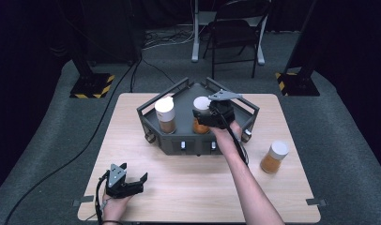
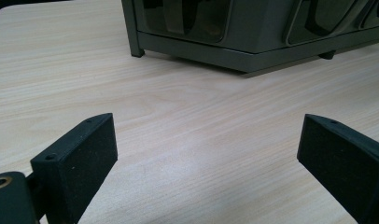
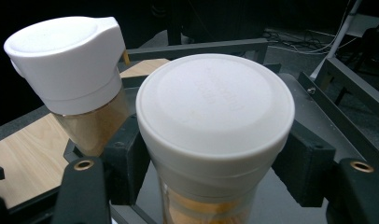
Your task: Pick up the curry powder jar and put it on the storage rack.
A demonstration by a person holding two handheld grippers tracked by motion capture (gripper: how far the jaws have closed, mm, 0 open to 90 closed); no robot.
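So the right gripper is clamped on a white-lidded spice jar, jaws squeezing the clear body just under the cap, one pad on each side. The jar sits upright between the fingers, over or in the grey rack at the far side of the table; I can't tell if its base is actually resting on the rack floor yet. Just off to one side of those fingers there's a second jar already standing in the rack, with a taller spout-type lid.

The left gripper is idling low near the table's front edge, jaws spread wide with nothing between them, bare wood ahead and the rack front beyond.

Progress-wise, my guess is they're loading jars into the rack: one parked, one in hand mid-placement, and a third jar still out on the table, well away from either set of fingers. So roughly halfway, with a release and one more pickup to go.
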